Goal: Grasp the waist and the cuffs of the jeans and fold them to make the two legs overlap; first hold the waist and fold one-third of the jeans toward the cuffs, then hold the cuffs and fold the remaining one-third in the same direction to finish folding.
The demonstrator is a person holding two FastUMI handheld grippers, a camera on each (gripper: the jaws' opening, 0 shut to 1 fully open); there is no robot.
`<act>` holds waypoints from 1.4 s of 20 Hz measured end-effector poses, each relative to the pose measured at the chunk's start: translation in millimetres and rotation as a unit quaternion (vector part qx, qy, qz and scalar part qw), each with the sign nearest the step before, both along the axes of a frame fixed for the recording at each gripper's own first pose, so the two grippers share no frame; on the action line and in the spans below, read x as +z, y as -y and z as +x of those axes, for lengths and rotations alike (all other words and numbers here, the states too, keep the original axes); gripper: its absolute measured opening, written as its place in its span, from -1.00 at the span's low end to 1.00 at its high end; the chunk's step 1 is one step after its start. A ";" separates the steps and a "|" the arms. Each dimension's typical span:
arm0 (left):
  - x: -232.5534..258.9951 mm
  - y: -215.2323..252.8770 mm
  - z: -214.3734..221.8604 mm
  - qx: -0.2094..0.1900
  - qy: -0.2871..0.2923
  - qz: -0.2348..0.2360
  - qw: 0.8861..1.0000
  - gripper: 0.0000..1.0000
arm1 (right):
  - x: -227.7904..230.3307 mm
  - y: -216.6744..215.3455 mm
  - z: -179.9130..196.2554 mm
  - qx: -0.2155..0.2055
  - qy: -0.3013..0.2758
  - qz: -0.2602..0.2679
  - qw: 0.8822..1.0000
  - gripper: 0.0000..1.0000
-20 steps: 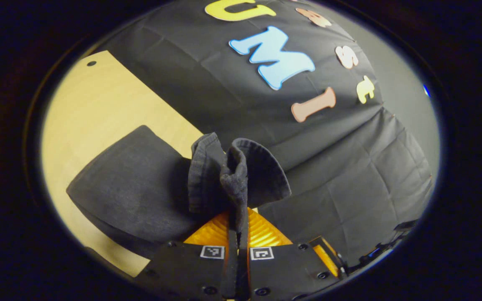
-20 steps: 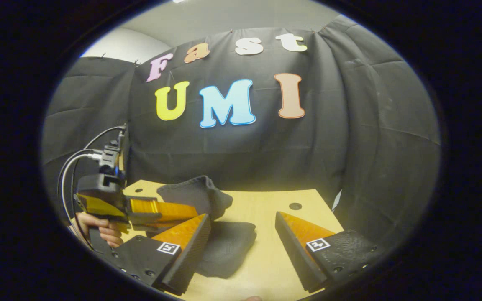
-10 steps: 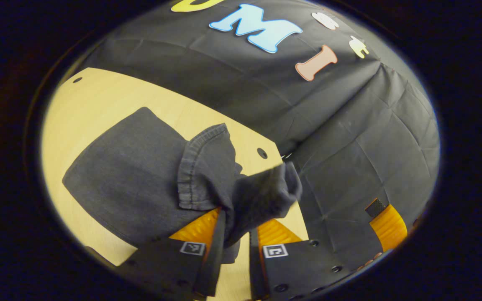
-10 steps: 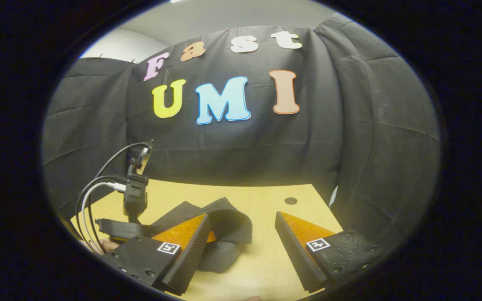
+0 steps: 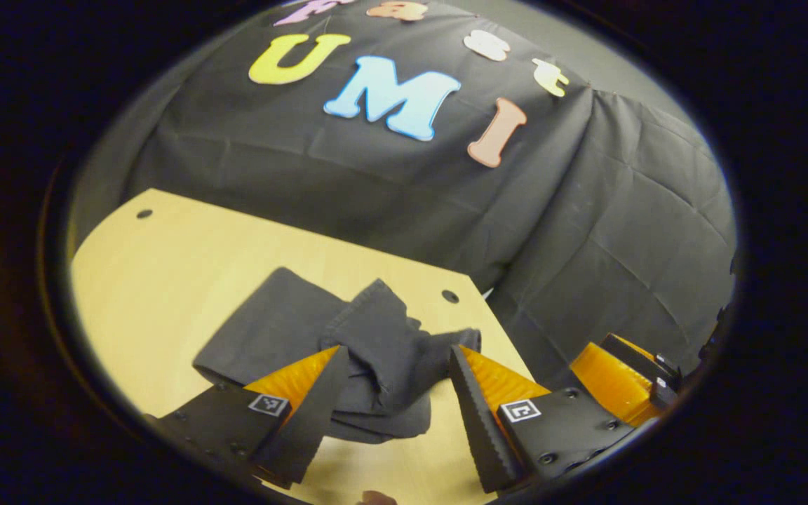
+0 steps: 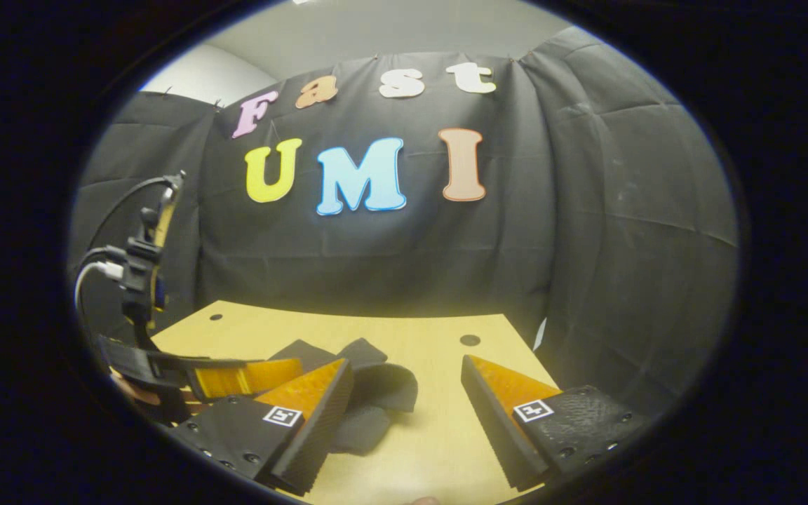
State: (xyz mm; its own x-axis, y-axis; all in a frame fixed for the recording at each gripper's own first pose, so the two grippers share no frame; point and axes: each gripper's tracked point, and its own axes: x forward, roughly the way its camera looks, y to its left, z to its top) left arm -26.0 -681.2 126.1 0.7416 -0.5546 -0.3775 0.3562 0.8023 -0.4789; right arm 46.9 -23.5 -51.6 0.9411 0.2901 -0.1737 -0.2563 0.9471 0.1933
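- Left gripper [image 5: 393,382]: jaws spread apart, grasping nothing.
- Right gripper [image 6: 404,396]: jaws spread apart, empty.
- Folded dark grey denim jeans [image 5: 348,351]: lying on the light wooden table [image 5: 186,273], just beyond both grippers.

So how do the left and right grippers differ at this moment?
The left gripper has the folded jeans showing between its spread fingers; the right gripper has mostly bare table there, with the jeans by one finger. Both are open, holding nothing.
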 end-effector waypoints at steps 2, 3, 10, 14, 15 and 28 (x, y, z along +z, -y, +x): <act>31.4 -30.6 3.2 0.031 0.042 0.011 0.999 0.89 | 3.7 2.4 -2.3 -0.014 0.007 -0.005 1.000 0.86; 43.1 -44.1 4.0 0.042 0.060 0.017 0.997 0.88 | 6.4 2.4 -4.2 -0.020 0.011 -0.007 1.000 0.86; 89.5 -113.7 -5.1 0.092 0.156 0.085 0.980 0.94 | 17.9 18.6 -20.2 -0.099 0.034 -0.018 0.994 0.85; 100.9 -119.9 -9.6 0.104 0.188 0.100 0.972 0.94 | 27.0 22.1 -24.6 -0.109 0.045 -0.034 0.992 0.86; 102.1 -119.1 -9.6 0.105 0.190 0.098 0.971 1.00 | 26.3 22.9 -25.5 -0.109 0.043 -0.035 0.992 0.86; 108.7 -128.1 -8.9 0.136 0.211 0.085 0.964 0.93 | 36.0 38.1 -27.6 -0.121 0.061 -0.020 0.991 0.85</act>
State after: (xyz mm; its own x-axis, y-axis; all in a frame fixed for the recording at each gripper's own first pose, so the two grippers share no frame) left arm -34.9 -553.2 234.8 0.9582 -0.2753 -0.0784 0.2565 0.9474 -0.1913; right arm 19.3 -61.6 -15.6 0.9969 0.0497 -0.0612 -0.0409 0.9898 0.1362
